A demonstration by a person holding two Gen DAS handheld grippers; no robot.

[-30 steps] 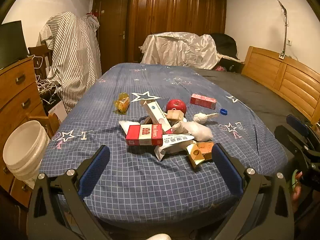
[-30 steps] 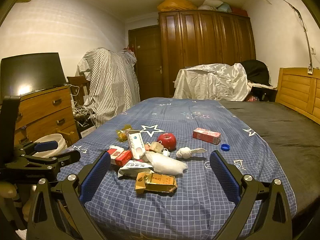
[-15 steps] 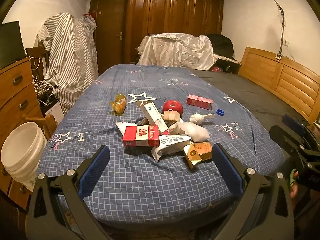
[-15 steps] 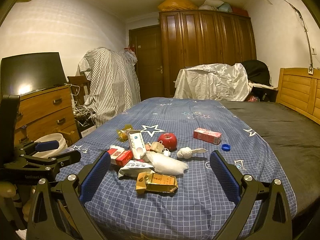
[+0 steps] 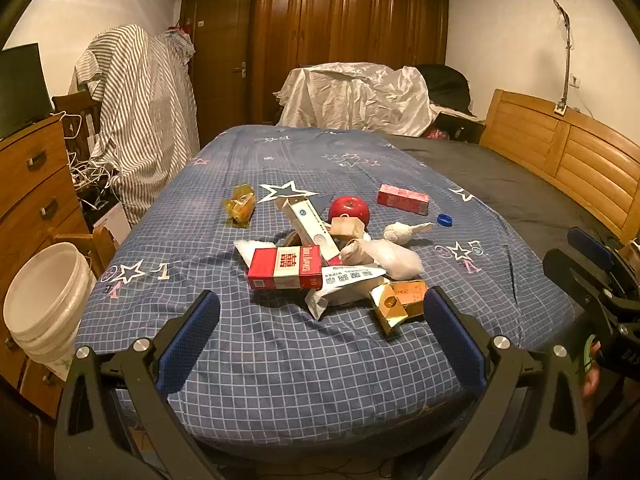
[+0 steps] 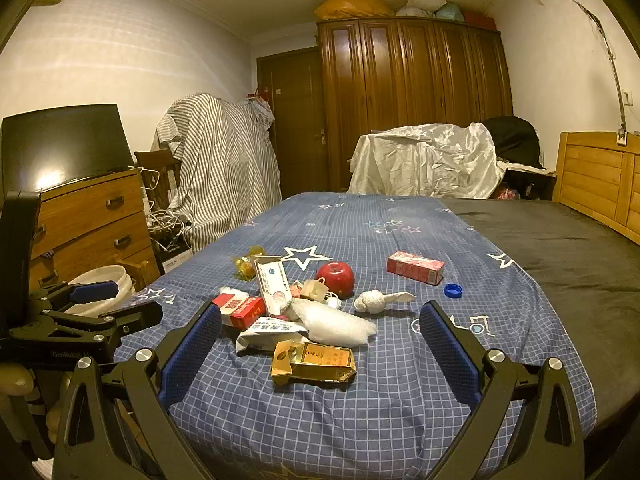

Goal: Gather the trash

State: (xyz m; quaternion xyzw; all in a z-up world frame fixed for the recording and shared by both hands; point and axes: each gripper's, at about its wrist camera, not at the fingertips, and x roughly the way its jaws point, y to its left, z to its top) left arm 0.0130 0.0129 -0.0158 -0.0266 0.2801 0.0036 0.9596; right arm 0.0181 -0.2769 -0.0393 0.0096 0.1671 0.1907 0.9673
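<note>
Both claws gaped wide and empty, the gold carton (image 6: 313,362) lying crosswise just ahead of the right claw (image 6: 320,354), nearer it than the left claw (image 5: 320,332)

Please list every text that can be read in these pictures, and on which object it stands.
"GenRobot AI": left gripper body, faint in the right wrist view.
Red cigarette pack: large character "囍"; side lettering blurred.
White wrapper, gold box, pink carton: unreadable.
</note>
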